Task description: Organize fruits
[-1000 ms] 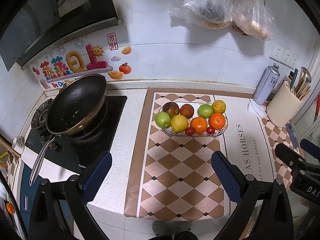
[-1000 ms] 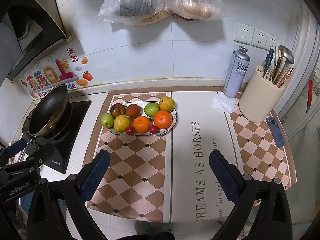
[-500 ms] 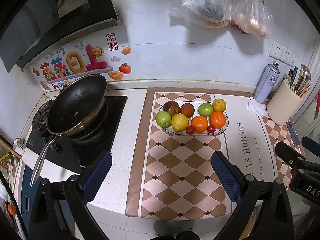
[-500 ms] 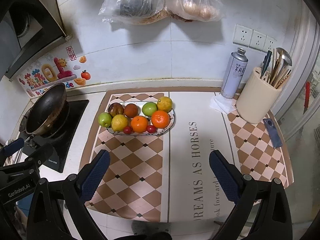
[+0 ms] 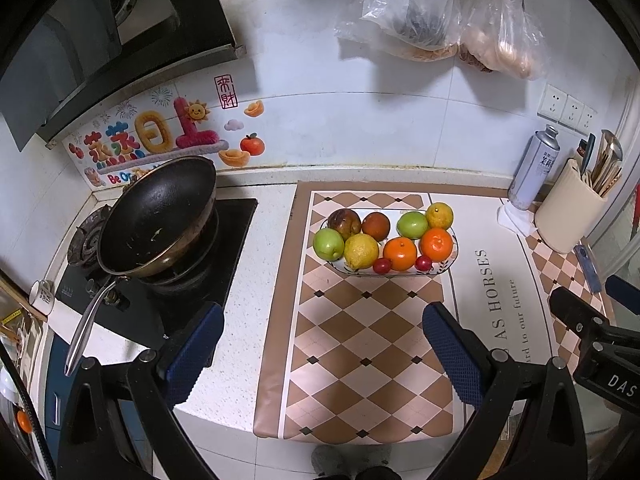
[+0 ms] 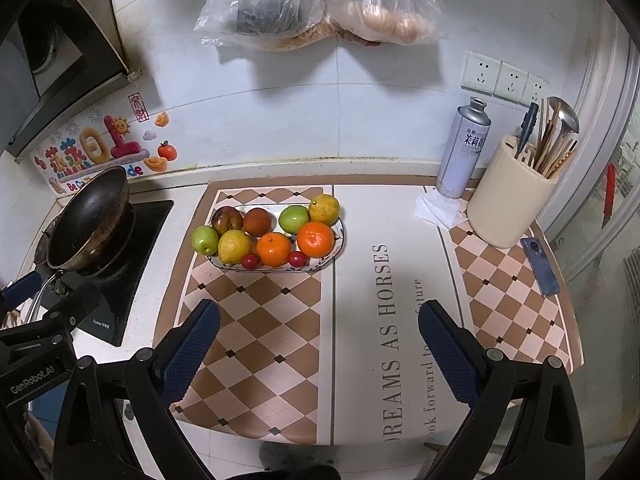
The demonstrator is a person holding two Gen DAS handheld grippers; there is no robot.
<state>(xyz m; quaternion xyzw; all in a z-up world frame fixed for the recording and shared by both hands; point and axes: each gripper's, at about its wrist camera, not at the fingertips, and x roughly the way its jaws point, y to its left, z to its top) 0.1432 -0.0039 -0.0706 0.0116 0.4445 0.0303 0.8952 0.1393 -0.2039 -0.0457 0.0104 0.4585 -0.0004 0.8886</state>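
A white oval plate (image 5: 455, 249) (image 6: 340, 236) stands on the checkered mat at the back of the counter. It holds two green apples (image 5: 328, 243) (image 6: 294, 218), a yellow lemon (image 5: 361, 250) (image 6: 234, 245), several oranges (image 5: 437, 243) (image 6: 315, 238), two dark brown-red fruits (image 5: 376, 225) and two small red fruits (image 5: 382, 265). My left gripper (image 5: 322, 340) is open and empty, well in front of the plate. My right gripper (image 6: 319, 338) is open and empty, in front and to the right of the plate.
A black wok (image 5: 158, 216) sits on the stove (image 5: 224, 264) at the left. A spray can (image 6: 464, 148), a cream utensil holder (image 6: 510, 200) and a phone (image 6: 540, 266) stand at the right. Plastic bags (image 6: 320, 4) hang on the wall above.
Both grippers have drawn back slightly from the plate, so the fruit looks a little smaller and farther. Both stay open; the fruit has not moved.
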